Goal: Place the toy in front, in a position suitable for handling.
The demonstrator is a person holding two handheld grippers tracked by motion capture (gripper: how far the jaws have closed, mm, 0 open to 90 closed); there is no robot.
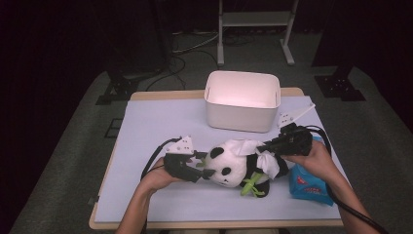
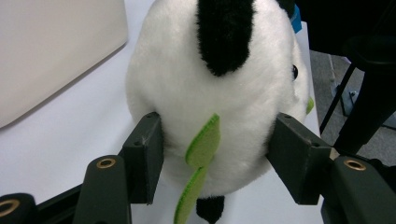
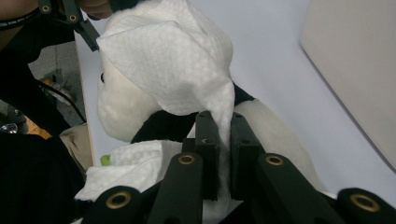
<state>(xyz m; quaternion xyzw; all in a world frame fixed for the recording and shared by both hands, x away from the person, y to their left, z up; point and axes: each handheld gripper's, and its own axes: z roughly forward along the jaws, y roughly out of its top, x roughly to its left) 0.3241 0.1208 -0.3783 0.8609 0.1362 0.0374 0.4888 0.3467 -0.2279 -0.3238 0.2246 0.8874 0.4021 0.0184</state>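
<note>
Dark floor and cables surround the tabletop [image 1: 160, 126], which carries a pale lilac sheet over a wooden edge; a metal stand [image 1: 255, 29] rises behind it in the high view. A white bin [image 1: 242, 100] sits at the far middle of the sheet, well apart from the toy. The plush panda [image 1: 234, 165] lies near the front centre, its head toward the left, with a white tissue [image 1: 248, 148] draped over its head and back. A blue tissue pack [image 1: 306, 183] lies just beside the panda on the right, partly under the right hand [image 1: 316, 158]. The left gripper [image 1: 199, 168] reaches the panda's head from the left; the right gripper [image 1: 265, 146] comes in from the right over its back.

Looking along the left gripper, its fingers [image 2: 144, 154] press on both sides of the panda's white head [image 2: 219, 93], grasping it; a green felt leaf [image 2: 201, 158] hangs between them. The bin's wall [image 2: 56, 51] fills the upper left, apart from the toy.

Along the right gripper, the fingers [image 3: 208, 149] are clenched on a strand of the tissue [image 3: 173, 60], which spreads up over the panda's head [image 3: 121, 105]. More tissue bunches at the lower left. The left gripper [image 3: 74, 18] is at the top left, and the bin [image 3: 355, 65] stands at the right.
</note>
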